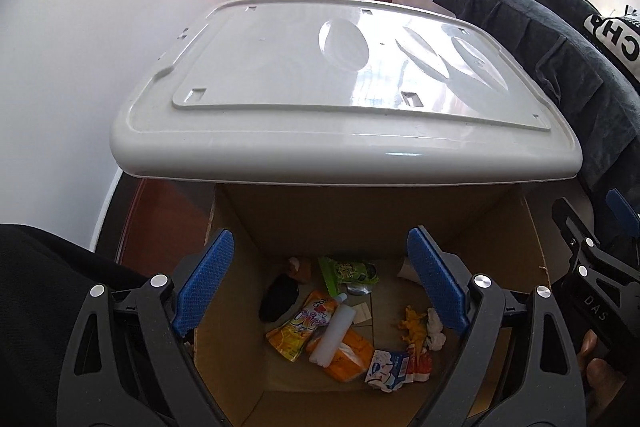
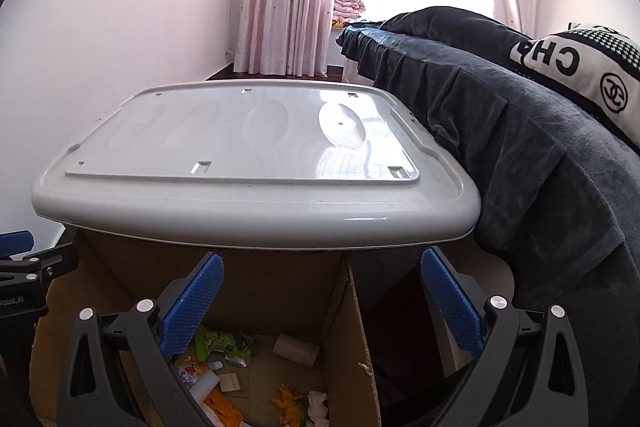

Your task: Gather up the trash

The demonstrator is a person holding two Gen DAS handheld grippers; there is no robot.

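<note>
Crinkled trash is seen heaped on the floor of an open cardboard box (image 1: 532,239): an orange juice pouch (image 1: 304,323), a green wrapper (image 1: 348,273), a white bottle (image 1: 338,331), crumpled tissue (image 1: 434,329). Directly above it the left tongs (image 1: 320,283) are held released, blue ribbed pads spread wide, nothing gripped. The right tongs (image 2: 320,303) are likewise spread and empty, over the box's right wall. A glossy white plastic surface (image 1: 320,155) overhangs the far side, beside a dark plush bed (image 2: 520,147).
</note>
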